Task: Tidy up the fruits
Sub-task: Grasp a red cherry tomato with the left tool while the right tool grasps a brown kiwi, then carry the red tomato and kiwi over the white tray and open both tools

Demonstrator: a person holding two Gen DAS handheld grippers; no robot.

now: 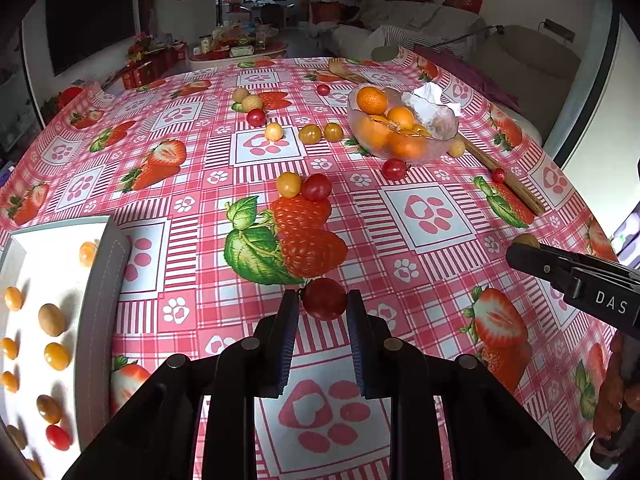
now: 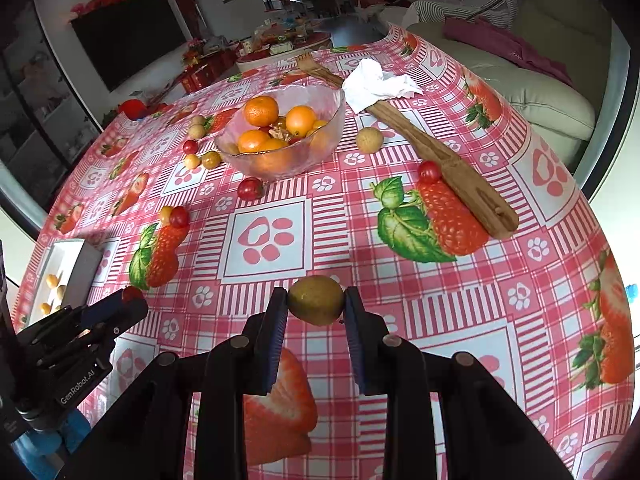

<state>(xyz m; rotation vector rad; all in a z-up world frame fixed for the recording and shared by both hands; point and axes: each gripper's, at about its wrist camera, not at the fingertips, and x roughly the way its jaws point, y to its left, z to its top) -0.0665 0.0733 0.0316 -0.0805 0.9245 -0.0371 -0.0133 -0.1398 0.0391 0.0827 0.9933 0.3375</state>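
Observation:
My left gripper [image 1: 323, 300] is shut on a red cherry tomato [image 1: 324, 298], held just above the strawberry-print tablecloth. A brownish-green round fruit [image 2: 316, 300] sits pinched in my right gripper [image 2: 316, 301], which is shut on it. The right gripper [image 1: 520, 246] also shows at the right edge of the left wrist view, the left gripper [image 2: 130, 295] at the lower left of the right wrist view. A white tray [image 1: 100, 280] at the left holds several small yellow, brown and red fruits. A glass bowl [image 1: 444, 136] of oranges stands further back. Loose tomatoes [image 1: 316, 187] lie scattered between.
A long wooden utensil [image 2: 460, 172] lies diagonally at the right, with a crumpled white tissue [image 2: 380, 84] on its far end. A tan round fruit [image 2: 369, 140] rests beside the bowl [image 2: 332, 100]. The table edge curves away on the right toward a sofa.

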